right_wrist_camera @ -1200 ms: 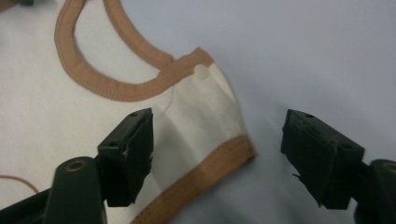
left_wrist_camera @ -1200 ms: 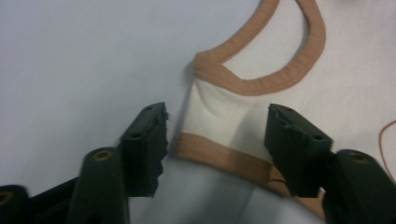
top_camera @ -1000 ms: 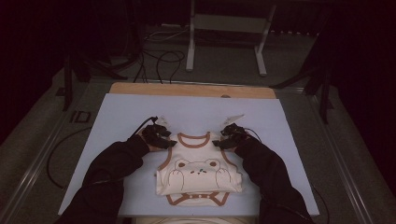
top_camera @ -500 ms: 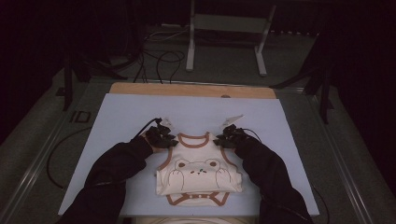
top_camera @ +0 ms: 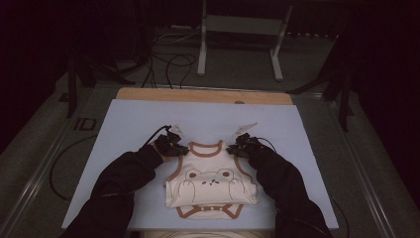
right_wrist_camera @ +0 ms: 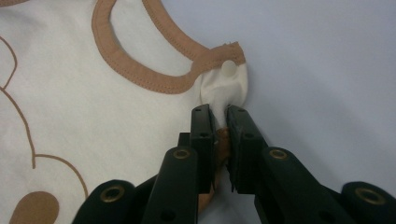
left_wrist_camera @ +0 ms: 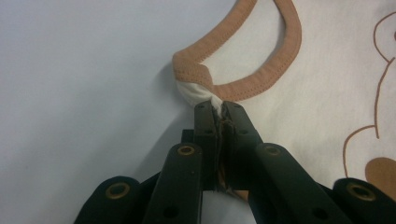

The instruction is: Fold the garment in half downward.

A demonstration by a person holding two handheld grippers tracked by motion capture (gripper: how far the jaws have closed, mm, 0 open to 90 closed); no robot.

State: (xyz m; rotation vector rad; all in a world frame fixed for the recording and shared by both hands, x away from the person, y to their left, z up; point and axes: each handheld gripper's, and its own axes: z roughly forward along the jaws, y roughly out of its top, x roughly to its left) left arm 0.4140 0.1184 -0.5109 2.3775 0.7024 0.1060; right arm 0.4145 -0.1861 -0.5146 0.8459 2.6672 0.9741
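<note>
- Both sets of jaws have just been closing, and now they're clamped: the left gripper [left_wrist_camera: 219,109] pinches one shoulder strap of the baby bodysuit [top_camera: 210,181], and the right gripper [right_wrist_camera: 219,112] pinches the other.
- With both straps caught, a lift or fold looks ready.
- The bodysuit lies flat near the front edge of the pale blue tabletop [top_camera: 297,144].
- The room beyond is dark, with cables [top_camera: 168,64] and a metal stand [top_camera: 240,29].

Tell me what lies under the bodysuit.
The bodysuit lies flat on a pale blue mat, which shows all round it. A cream strip peeks out below its hem. Whatever else sits beneath is covered by the cloth.
</note>
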